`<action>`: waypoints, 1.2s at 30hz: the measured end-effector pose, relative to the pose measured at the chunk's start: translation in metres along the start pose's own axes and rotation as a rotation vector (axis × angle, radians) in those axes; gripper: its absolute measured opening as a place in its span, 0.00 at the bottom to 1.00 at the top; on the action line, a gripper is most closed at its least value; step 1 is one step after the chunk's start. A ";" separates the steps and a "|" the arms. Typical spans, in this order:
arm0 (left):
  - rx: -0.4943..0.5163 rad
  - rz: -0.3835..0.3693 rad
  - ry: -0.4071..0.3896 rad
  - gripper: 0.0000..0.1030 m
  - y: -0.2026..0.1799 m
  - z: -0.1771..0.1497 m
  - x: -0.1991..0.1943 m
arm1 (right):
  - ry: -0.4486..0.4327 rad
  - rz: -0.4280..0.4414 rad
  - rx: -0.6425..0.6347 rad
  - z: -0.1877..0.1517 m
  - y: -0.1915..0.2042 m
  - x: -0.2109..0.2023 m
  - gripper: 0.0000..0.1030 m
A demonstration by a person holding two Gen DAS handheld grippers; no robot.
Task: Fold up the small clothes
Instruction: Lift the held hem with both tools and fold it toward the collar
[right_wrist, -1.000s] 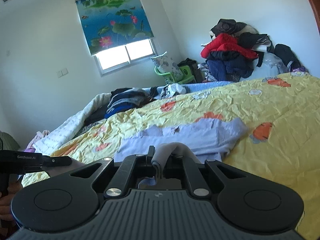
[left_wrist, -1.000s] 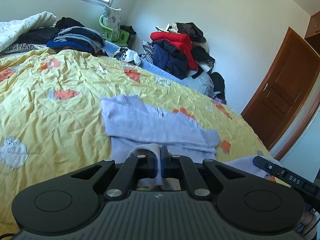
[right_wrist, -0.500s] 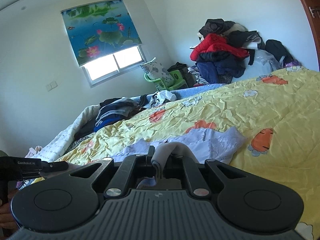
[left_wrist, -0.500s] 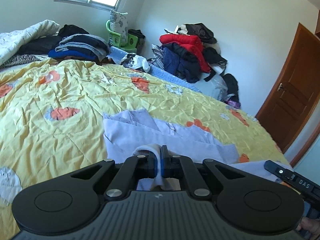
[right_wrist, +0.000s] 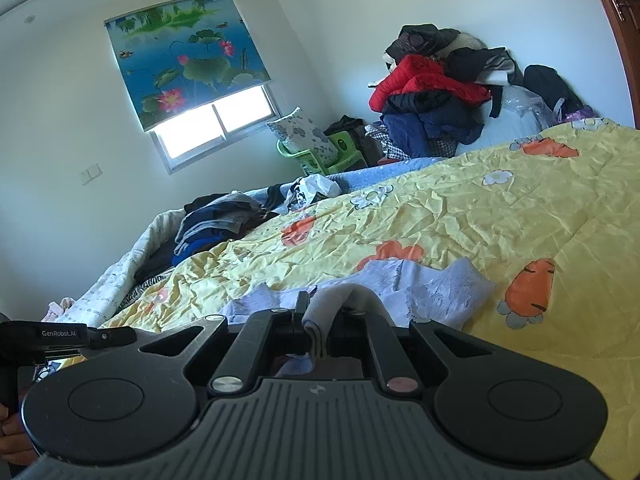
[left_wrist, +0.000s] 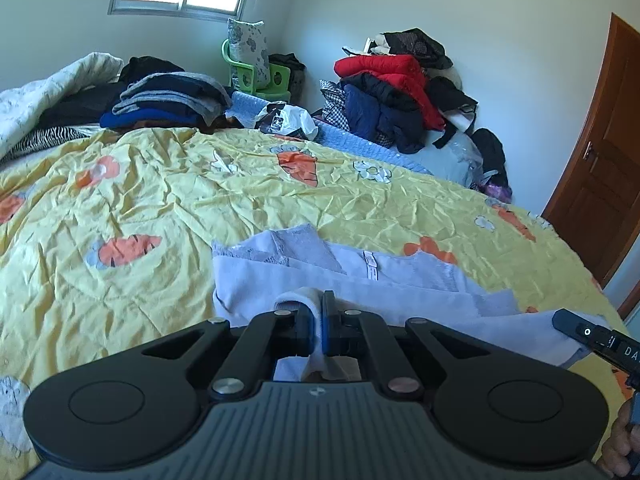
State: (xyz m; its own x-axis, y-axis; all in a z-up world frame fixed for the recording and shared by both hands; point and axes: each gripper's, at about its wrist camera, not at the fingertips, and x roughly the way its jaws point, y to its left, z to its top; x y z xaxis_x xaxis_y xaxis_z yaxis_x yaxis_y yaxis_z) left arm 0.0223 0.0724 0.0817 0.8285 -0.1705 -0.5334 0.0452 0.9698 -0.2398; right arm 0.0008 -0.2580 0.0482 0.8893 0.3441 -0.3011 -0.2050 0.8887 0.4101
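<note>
pale lilac garment [left_wrist: 360,280] lies crumpled on the yellow bedspread [left_wrist: 160,208], soft knit, one lacy panel at its far edge, near hem lifted off the bed. left gripper [left_wrist: 316,324] pinched tight on a fold of that hem, cloth bunched between the pads. right gripper [right_wrist: 316,320] likewise clamped on another bit of the hem. bedspread is wrinkled thin fabric printed with orange carrots and white flowers. folded dark clothes stack [left_wrist: 168,98] at the far end of the bed. green plastic basket [left_wrist: 260,76] holds a flowered pillow [left_wrist: 248,48]. heap of red and navy jackets [left_wrist: 396,92] by the wall.
</note>
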 end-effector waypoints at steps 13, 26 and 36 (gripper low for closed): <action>0.034 0.051 -0.003 0.04 -0.010 0.011 0.020 | 0.008 -0.024 0.004 0.003 -0.009 0.020 0.11; 0.075 0.088 -0.029 0.04 -0.024 0.040 0.038 | 0.004 -0.038 0.030 0.026 -0.016 0.048 0.11; 0.072 0.140 -0.021 0.04 -0.022 0.057 0.081 | 0.050 -0.051 0.094 0.037 -0.034 0.102 0.11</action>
State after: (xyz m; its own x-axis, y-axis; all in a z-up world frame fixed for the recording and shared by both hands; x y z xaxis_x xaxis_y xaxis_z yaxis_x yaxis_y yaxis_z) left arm 0.1201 0.0470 0.0899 0.8412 -0.0297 -0.5399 -0.0326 0.9939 -0.1054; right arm 0.1138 -0.2641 0.0358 0.8755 0.3159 -0.3656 -0.1186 0.8741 0.4711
